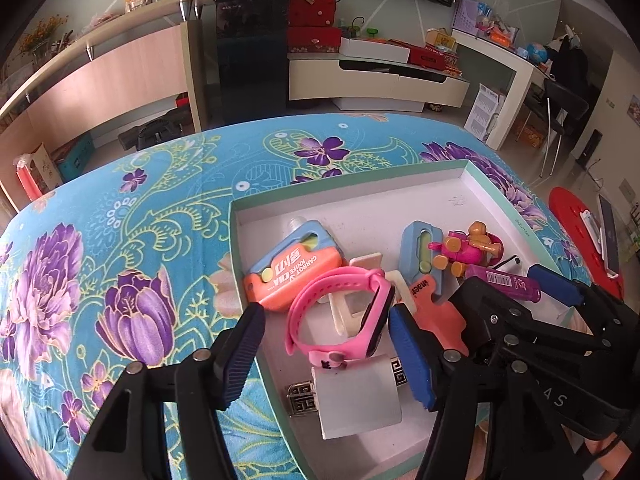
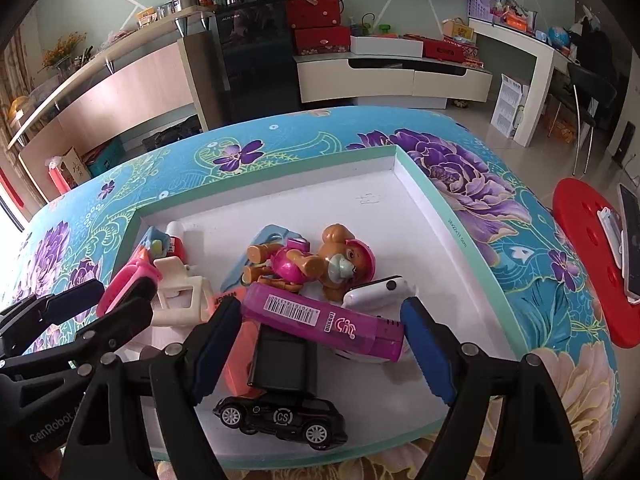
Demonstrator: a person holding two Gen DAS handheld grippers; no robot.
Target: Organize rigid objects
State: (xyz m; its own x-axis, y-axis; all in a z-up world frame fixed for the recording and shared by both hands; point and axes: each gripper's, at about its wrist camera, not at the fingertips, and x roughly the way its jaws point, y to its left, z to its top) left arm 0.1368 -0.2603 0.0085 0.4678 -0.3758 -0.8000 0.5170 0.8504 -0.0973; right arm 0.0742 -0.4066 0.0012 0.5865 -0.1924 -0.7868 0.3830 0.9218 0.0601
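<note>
The orange and blue cutter [image 1: 294, 270] in the box carries white lettering reading "CARROT KNIFE", beside larger characters too stylised to make out. The black toy car [image 2: 282, 418] has "CS" in a circle on its door. The purple stick [image 2: 324, 320] bears a barcode label whose digits are too small to read, plus a curly logo. The left gripper [image 2: 38, 436] body shows "GenRobot" in pale letters.
</note>
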